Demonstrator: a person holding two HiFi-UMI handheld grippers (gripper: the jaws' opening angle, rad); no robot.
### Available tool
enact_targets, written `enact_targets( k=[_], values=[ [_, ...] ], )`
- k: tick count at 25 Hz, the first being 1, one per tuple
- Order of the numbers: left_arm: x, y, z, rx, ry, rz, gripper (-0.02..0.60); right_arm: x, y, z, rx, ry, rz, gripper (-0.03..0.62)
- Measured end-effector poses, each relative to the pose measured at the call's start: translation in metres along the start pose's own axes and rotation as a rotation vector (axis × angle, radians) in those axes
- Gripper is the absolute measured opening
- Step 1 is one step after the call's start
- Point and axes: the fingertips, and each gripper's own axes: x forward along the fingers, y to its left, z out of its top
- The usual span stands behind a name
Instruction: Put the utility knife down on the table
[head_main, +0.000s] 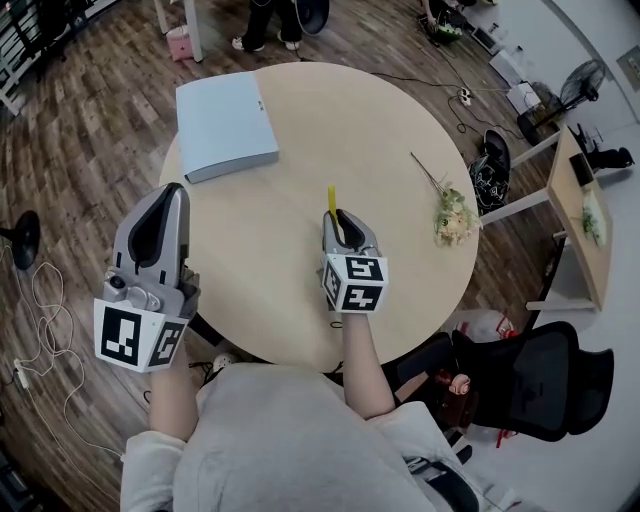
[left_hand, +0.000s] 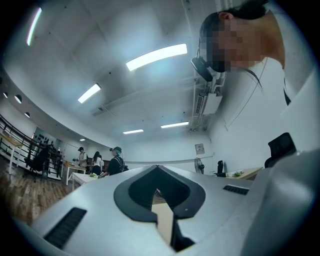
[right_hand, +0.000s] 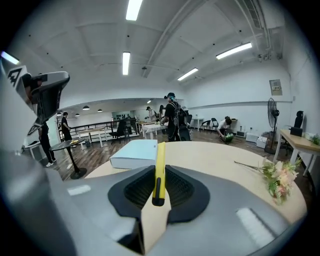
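The knife (right_hand: 160, 155) is clamped by its rear end in the right tongs (right_hand: 159, 174). Its yellow body projects forward over the counter (head_main: 300, 190) and is not yet set down. It appears light, rigid and smooth-sided, so a grip across the flat sides should hold best, with the blade end kept clear. The left tongs (left_hand: 157, 172) are closed and empty, beside the counter's left edge.

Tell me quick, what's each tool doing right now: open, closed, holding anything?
Left tool: closed, nothing between its jaws.
Right tool: closed on the yellow utility knife.
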Motion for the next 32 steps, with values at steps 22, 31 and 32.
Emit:
enact_targets(
  k=[22,31,32],
  values=[
    [-0.022,0.025,-0.026,0.012,0.085,0.11,0.006,0.069,0.008,-0.12,0.01,0.322,0.038,0.071],
    [-0.028,0.036,-0.032,0.017,0.107,0.14,0.006,0.081,0.011,-0.146,-0.013,0.398,0.032,0.071],
    [-0.029,0.037,-0.032,0.018,0.108,0.142,0.007,0.082,0.011,-0.148,-0.016,0.403,0.031,0.071]
  ],
)
